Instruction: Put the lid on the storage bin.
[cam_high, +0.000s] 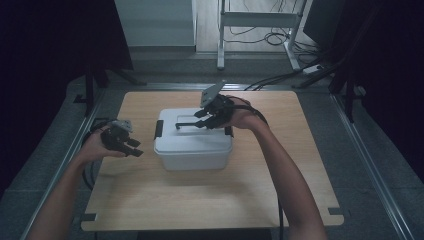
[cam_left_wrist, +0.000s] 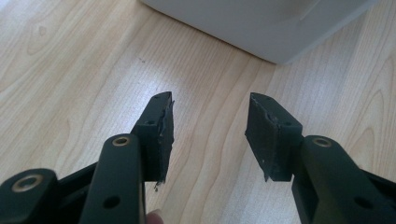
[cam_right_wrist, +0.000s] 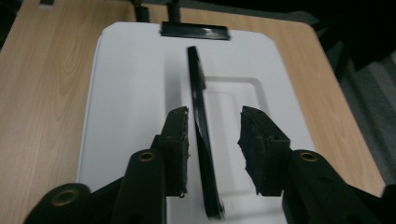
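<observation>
A white lidded box (cam_high: 192, 145) stands in the middle of the wooden table (cam_high: 200, 200). Its thin black handle (cam_high: 186, 123) stands raised on edge above the lid. My right gripper (cam_high: 202, 120) hangs over the lid, open. In the right gripper view the handle (cam_right_wrist: 196, 79) runs between the two pads of that gripper (cam_right_wrist: 215, 114), close to the left pad and apart from the right one. My left gripper (cam_high: 136, 148) is held left of the box, low over the table. Its jaws (cam_left_wrist: 210, 135) are open with bare wood between them, and the box wall (cam_left_wrist: 261, 23) lies just ahead.
A black latch (cam_right_wrist: 194, 31) sits at the lid's far end in the right gripper view. Black clips (cam_high: 159, 129) show on the box's short sides. Bare wood lies in front of the box. Dark stands and cables ring the table on the floor.
</observation>
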